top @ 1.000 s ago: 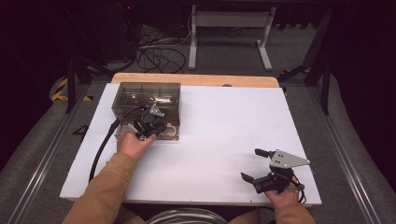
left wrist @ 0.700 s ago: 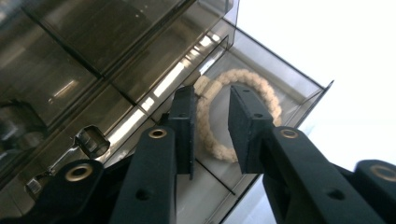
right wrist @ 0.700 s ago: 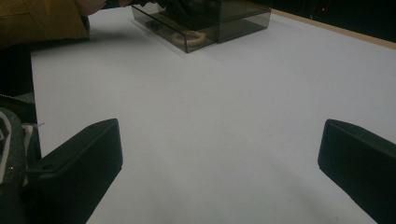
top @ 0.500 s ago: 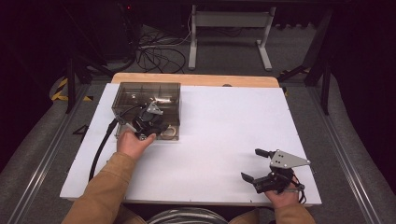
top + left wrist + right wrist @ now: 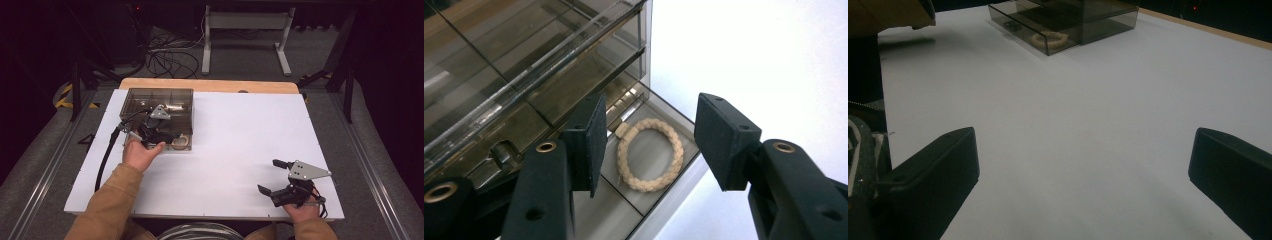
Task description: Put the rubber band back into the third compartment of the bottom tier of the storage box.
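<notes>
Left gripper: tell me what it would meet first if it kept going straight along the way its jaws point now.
Most likely the braided ring, lying in the open drawer of the smoky plastic organiser box. The left gripper has open jaws, just widened, with nothing between them. Depth is unclear; the drawer floor beside the ring could come first.

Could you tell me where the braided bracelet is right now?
The braided bracelet lies in the open drawer of the smoked plastic box, below the left gripper.
</notes>
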